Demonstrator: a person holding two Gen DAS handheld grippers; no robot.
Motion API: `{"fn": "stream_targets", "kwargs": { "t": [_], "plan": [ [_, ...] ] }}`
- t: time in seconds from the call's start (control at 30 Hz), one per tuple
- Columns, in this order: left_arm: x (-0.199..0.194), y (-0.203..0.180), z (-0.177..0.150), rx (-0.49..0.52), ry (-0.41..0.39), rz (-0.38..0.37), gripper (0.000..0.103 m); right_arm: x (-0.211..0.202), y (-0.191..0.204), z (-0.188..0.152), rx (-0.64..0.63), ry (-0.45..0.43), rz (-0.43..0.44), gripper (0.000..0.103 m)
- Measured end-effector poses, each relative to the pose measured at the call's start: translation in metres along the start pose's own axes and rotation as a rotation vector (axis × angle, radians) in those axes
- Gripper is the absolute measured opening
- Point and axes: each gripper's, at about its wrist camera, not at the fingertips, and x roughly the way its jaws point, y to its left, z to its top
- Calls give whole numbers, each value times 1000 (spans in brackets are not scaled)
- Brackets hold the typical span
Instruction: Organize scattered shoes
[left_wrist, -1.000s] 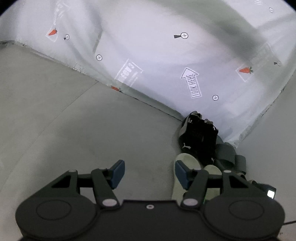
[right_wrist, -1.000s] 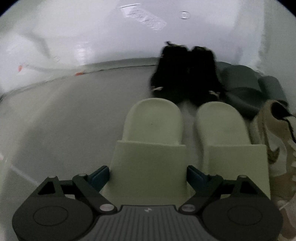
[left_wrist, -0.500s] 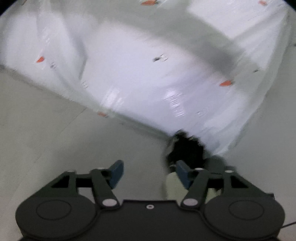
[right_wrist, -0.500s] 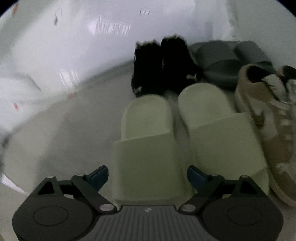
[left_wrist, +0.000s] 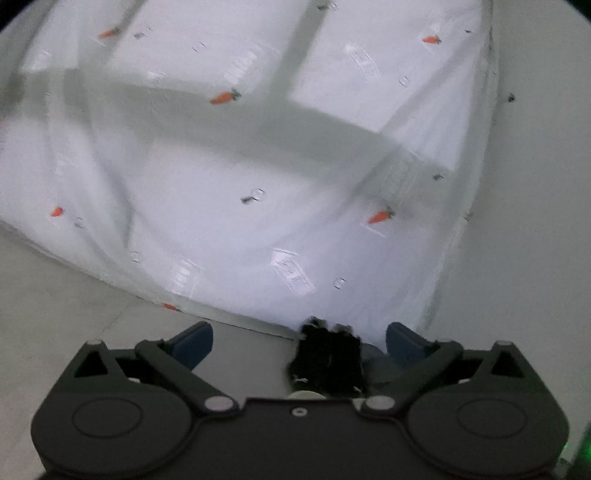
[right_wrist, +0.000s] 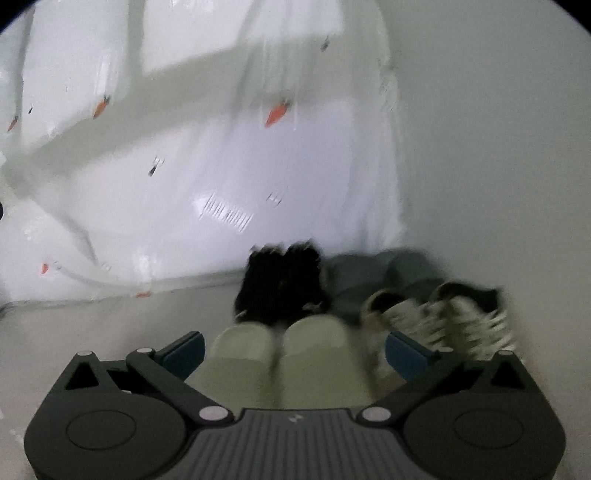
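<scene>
Ahead at twelve o'clock you have two green slippers, two black shoes, two blurred sneakers, and grey slides, partly hidden. Both your left gripper and right gripper gape empty.

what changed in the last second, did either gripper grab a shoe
No grab. Both grippers pulled back and tilted up: the curtain now fills most of each view and the shoes sit low and far. The right gripper, jaws earlier flanking one green slipper, now frames both green slippers from further off. The left gripper sees mainly the black shoes. Both grippers stayed open and empty; the shoes look unmoved, still paired.
</scene>
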Motion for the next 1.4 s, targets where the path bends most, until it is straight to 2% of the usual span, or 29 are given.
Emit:
{"fn": "stream_targets", "kwargs": {
  "t": [0.1,0.17,0.23,0.3,0.37,0.47,0.53,0.63,0.77,0.87,1.13,1.4],
  "plan": [
    [-18,-5,-1,2,-21,91,102,-17,-7,-1,16,24,-32,103],
    [-34,-5,-1,10,-40,105,102,-25,-8,-3,30,25,-20,103],
    [-50,1,1,24,-35,64,102,-35,-6,-5,34,10,9,103],
    [-60,6,3,31,-20,65,102,-44,-3,-7,30,1,29,103],
    [-66,10,6,33,-11,67,102,-53,5,-7,11,11,28,103],
    [-80,18,9,34,-4,66,102,-73,21,-5,-3,-23,6,103],
    [-94,30,10,69,20,50,102,-84,32,-5,-5,-39,0,103],
    [-113,48,8,94,47,47,102,-111,68,-8,-1,-39,11,103],
    [-152,91,5,42,64,54,102,-138,103,-15,-15,-46,14,103],
    [-176,119,5,28,75,57,102,-165,132,-24,-35,-55,31,103],
    [-229,157,3,90,90,9,102,-226,185,-47,-48,-76,23,103],
    [-260,183,-11,109,152,-17,102,-284,210,-75,-81,-68,10,103]
  ]
}}
